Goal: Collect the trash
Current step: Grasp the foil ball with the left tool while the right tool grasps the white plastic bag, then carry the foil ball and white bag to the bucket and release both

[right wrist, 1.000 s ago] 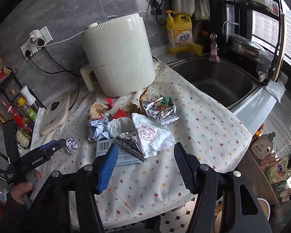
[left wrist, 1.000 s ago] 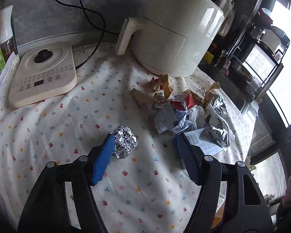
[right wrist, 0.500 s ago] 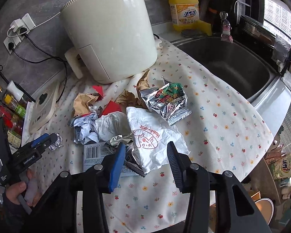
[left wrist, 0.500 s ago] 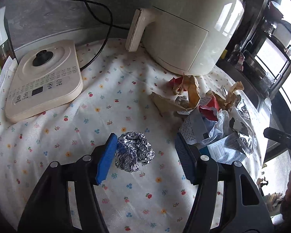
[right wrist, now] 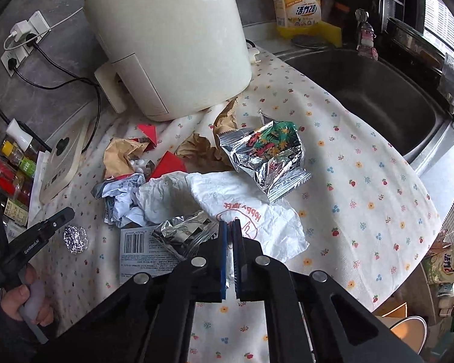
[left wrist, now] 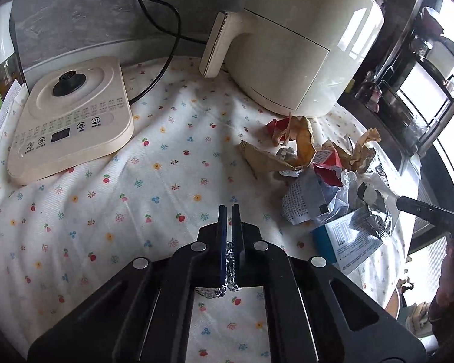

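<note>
Left wrist view shows the pickup step in hand: the left gripper (left wrist: 229, 208), in front of the air fryer (left wrist: 299, 42), is clamped on the foil ball (left wrist: 224, 278). Near the fryer's base, the right gripper (right wrist: 229, 227) pinches the white wrapper (right wrist: 242, 199) atop the trash pile. Next, I judge, both must lift clear and find a bin.

Your left gripper's (left wrist: 230, 211) blue pads hide most of the foil ball (left wrist: 227, 267); the white wrapper (right wrist: 242, 199) edge vanishes between your right gripper's (right wrist: 229, 227) pads
</note>
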The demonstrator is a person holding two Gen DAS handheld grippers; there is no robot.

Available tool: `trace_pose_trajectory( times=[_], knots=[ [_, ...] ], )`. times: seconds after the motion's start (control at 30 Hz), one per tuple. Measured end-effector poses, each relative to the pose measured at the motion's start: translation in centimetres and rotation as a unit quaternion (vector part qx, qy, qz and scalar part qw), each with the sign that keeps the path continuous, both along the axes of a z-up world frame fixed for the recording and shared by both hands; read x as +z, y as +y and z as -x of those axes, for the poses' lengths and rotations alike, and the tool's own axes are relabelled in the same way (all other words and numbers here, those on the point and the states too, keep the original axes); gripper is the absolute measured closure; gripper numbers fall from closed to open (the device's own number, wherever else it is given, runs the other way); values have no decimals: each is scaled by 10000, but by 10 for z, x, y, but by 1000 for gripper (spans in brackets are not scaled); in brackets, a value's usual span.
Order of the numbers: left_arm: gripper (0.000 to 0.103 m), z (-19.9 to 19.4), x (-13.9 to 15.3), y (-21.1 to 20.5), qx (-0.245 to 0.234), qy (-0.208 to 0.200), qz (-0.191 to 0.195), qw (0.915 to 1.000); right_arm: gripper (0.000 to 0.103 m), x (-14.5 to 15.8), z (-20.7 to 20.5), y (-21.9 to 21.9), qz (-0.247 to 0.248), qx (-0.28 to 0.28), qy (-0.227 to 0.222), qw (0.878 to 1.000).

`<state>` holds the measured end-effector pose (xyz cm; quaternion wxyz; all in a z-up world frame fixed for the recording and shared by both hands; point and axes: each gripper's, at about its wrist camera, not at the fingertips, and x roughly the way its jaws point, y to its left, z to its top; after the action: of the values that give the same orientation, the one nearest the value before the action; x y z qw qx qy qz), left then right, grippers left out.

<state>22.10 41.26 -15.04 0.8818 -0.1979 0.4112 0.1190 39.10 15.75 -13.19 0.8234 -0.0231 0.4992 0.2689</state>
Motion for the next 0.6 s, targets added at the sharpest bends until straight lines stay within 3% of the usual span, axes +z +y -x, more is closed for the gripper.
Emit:
trace_pose_trajectory(
  times=[0.1,0.17,0.2,0.23,0.4,0.47,0.5,0.6],
  knots=[
    [99,5,1,2,88,-37,91,9999,99,11,8,-8,-164,5,-70,9998],
    [83,10,2,3,163,-26,150,9998,99,19,14,-12,-247,16,-118,9996],
    [45,14,2,4,219,-17,128,9997,99,22,17,-14,-280,24,-135,9995],
    [26,19,3,3,309,-105,18,9995,99,25,20,-16,-304,32,-149,9994],
    [27,22,-11,0,269,-14,22,9996,99,38,35,-31,-384,35,-254,9989],
    [38,20,-20,-1,323,113,35,9994,99,42,39,-40,-400,20,-267,9988],
    [60,19,-25,-1,331,198,152,9991,99,44,42,-45,-405,12,-279,9988],
    [60,21,-18,-10,406,117,61,9991,99,50,50,-63,-460,-18,-325,9984]
  ],
)
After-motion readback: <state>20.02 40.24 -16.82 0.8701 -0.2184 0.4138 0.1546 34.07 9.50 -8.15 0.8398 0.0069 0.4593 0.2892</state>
